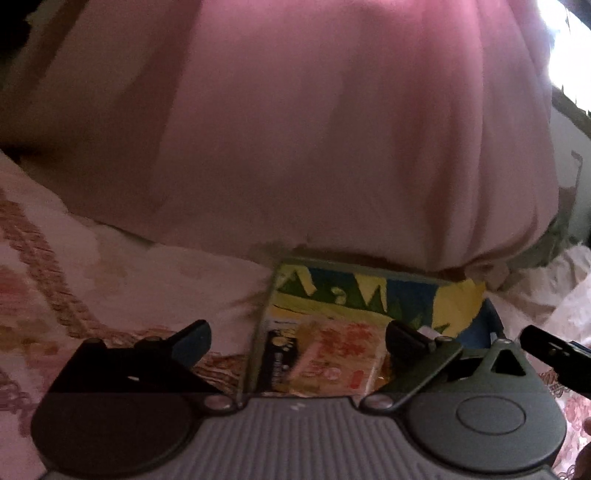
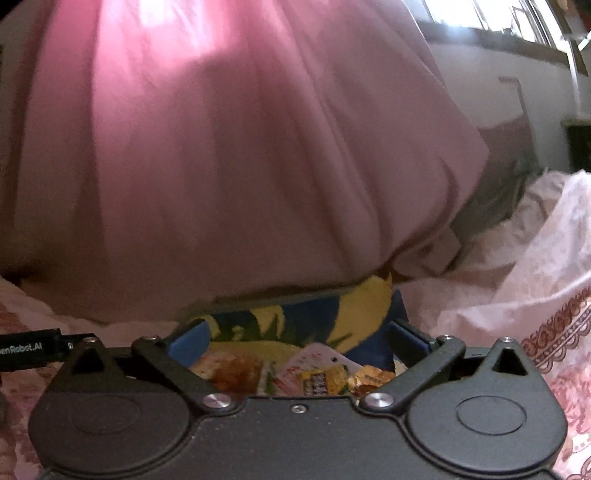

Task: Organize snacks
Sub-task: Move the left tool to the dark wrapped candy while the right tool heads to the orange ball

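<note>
A box (image 1: 369,291) printed in yellow, blue and green lies on the bed and holds several snack packets. In the left wrist view an orange-pink packet (image 1: 340,354) and a black packet (image 1: 277,365) show inside it. My left gripper (image 1: 299,339) hangs just above the box, open, with nothing pressed between its fingers. In the right wrist view the same box (image 2: 332,314) holds an orange packet (image 2: 236,373) and a white-red packet (image 2: 314,363). My right gripper (image 2: 299,341) is also open above them, holding nothing.
A big pink pillow or duvet (image 1: 295,129) rises right behind the box. The bed cover (image 1: 55,258) is pale with a red-brown pattern. A white plastic bag (image 2: 546,258) lies to the right. A bright window (image 2: 480,14) is at the far top right.
</note>
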Demonstrator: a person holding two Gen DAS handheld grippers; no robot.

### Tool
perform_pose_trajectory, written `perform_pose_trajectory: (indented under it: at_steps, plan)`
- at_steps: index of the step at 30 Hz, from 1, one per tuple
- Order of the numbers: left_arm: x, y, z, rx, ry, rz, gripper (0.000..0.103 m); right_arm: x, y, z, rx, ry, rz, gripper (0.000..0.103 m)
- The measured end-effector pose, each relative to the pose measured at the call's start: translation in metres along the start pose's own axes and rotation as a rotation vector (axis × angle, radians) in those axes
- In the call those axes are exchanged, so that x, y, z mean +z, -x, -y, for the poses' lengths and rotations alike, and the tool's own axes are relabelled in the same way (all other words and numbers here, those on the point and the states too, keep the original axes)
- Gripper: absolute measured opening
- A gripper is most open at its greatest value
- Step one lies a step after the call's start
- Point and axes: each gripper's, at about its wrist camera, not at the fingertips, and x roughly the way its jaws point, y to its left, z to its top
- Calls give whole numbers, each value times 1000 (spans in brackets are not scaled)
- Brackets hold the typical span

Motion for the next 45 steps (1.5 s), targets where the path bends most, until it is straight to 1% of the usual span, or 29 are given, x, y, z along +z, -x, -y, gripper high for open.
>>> perform_pose_trajectory:
  at_steps: [5,7,10,15,20,22,25,28,33,36,39,45]
  plan:
    - [-5,43,-14,67,27,48,103,-3,33,-16,59,49,38,102]
    - [-11,58,-21,106,38,48,103,-7,47,-24,85,73,40,102]
    - [-21,78,-30,160,49,24,103,-14,64,-35,112,100,31,102]
    - [-42,106,-47,261,43,-18,103,-30,87,-52,161,129,-12,102]
    - [-64,133,-65,336,74,-55,103,-48,103,-69,208,158,-61,102]
    - [-68,142,-72,373,104,-62,102,-56,106,-75,222,169,-88,102]
    - [-72,152,-83,390,176,-67,103,-67,108,-87,247,202,-129,102]
    - [-75,152,-95,410,252,-113,103,-76,107,-95,267,225,-172,102]
    - [-81,138,-109,451,334,-216,102,-90,102,-105,288,254,-236,102]
    - [-85,126,-114,429,370,-288,102,-95,97,-107,293,258,-264,102]
    - [-89,112,-112,402,374,-363,102,-102,89,-109,293,264,-296,102]
    - [-98,81,-107,388,359,-494,102,-116,69,-111,279,269,-375,102]
